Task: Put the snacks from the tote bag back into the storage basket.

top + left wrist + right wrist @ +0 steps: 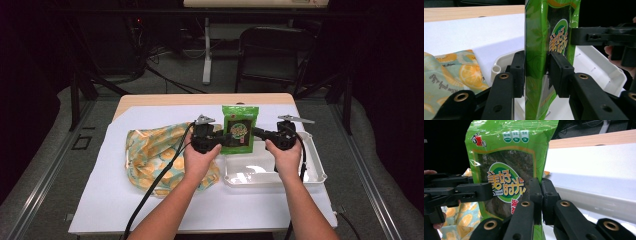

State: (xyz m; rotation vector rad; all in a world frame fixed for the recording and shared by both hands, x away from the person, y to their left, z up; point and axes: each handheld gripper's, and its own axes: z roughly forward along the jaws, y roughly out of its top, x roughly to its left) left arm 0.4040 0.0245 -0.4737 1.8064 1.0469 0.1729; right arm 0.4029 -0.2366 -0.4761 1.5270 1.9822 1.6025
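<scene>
Right gripper (541,202): jaws clenched on the right edge of the glossy green plastic snack pouch (509,170); pads nearly meet with only the thin film between them. In the high view this gripper (257,133) reaches in from the right.

Left gripper (536,75): jaws partly spread, astride the pouch (539,50), seen edge-on here. The left pad lies against the film; whether the other pad (559,72) touches it I cannot tell, so the grip is not clearly firm. In the high view it (225,140) comes in from the left.

Pouch (240,129) held upright between the two grippers, above the far-left corner of the shallow white plastic tray (312,172), clear of the worktop. Flat rectangular bag, crinkled shiny film, dark window panel, round logo with yellow characters.

Tray: rounded rim, smooth, glossy, lying near the right edge of the worktop. Its floor below the pouch is bare.

Crumpled soft cloth bag with orange-slice print (150,152) lies left of centre, under the left forearm, just beside the tray's near-left corner.

White paper-like sheet (110,195) covers most of the wooden table; bare room along the near edge and at the far-left corner. A tan wood strip (200,99) shows along the far edge.
</scene>
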